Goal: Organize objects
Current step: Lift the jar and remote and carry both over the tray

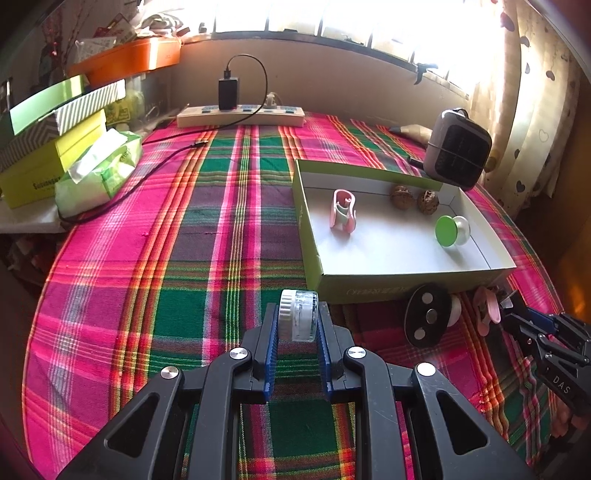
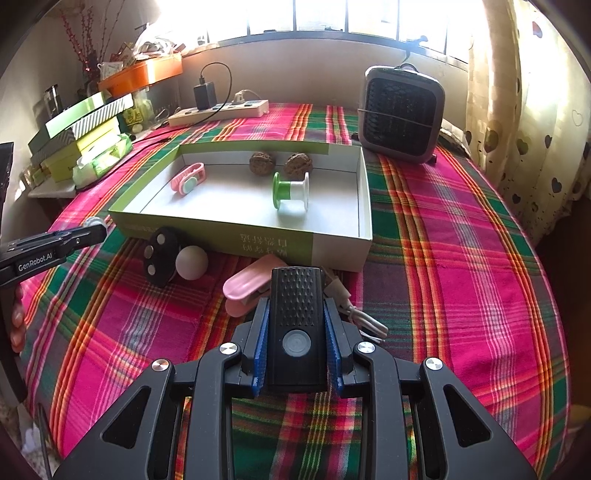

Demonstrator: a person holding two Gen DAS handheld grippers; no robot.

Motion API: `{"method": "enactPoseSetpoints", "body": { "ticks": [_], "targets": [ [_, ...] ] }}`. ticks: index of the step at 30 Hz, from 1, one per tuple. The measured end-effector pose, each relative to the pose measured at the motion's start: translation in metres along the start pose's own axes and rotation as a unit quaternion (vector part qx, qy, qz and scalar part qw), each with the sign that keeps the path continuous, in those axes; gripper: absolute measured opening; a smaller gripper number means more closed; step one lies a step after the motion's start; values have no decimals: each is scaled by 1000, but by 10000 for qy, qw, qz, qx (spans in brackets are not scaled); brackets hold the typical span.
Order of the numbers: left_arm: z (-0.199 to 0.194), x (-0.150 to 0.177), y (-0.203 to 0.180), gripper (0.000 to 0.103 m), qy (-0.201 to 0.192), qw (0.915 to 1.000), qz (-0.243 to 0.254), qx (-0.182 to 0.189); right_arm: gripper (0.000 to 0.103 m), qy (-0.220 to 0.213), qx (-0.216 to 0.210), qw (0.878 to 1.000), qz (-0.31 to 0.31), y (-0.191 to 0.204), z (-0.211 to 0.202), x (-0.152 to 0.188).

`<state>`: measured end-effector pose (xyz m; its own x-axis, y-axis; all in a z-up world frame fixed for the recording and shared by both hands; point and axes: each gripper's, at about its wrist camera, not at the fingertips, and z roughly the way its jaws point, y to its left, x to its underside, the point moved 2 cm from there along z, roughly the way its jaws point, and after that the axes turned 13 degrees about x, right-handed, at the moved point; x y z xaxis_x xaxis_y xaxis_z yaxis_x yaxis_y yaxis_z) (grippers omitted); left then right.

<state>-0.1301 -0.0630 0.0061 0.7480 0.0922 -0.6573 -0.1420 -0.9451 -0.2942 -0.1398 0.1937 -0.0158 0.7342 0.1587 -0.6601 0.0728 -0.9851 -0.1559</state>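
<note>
Your table (image 2: 461, 236) wears a pink, green and orange plaid cloth and sits under a bright window (image 2: 332, 14), with a heart-print curtain (image 2: 535, 110) to the right. On it lies one shallow white cardboard tray with green sides (image 2: 332, 254). Inside, count two brown walnuts (image 2: 263, 163), one green-and-white spool (image 2: 290, 191) and one pink clip (image 2: 188, 179). Just in front of the tray lie one black disc with three silver dots (image 2: 159, 256), touching a white ball (image 2: 192, 262), and one pink clamp (image 2: 245, 286). Your left claw (image 1: 297, 325) pinches a small clear jar with a white ribbed lid (image 1: 299, 314) above the cloth. Your right claw (image 2: 297, 332) pinches a black rectangular device with a round button (image 2: 295, 325), which hides part of the clamp. Behind stand one grey fan heater (image 2: 400, 114), one white power strip (image 2: 221, 110) and stacked green boxes (image 2: 81, 129).
</note>
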Motion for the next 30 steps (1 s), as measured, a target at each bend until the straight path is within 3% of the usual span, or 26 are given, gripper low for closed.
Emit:
{"method": "enactPoseSetpoints", "body": {
  "ticks": [15, 30],
  "targets": [
    [-13, -11, -13, 17, -137, 9998, 80, 71, 28, -161, -79, 9998, 93, -5, -14, -15],
    [-2, -37, -32, 17, -122, 9992, 265, 257, 28, -230, -143, 9995, 160, -13, -10, -44]
  ]
}}
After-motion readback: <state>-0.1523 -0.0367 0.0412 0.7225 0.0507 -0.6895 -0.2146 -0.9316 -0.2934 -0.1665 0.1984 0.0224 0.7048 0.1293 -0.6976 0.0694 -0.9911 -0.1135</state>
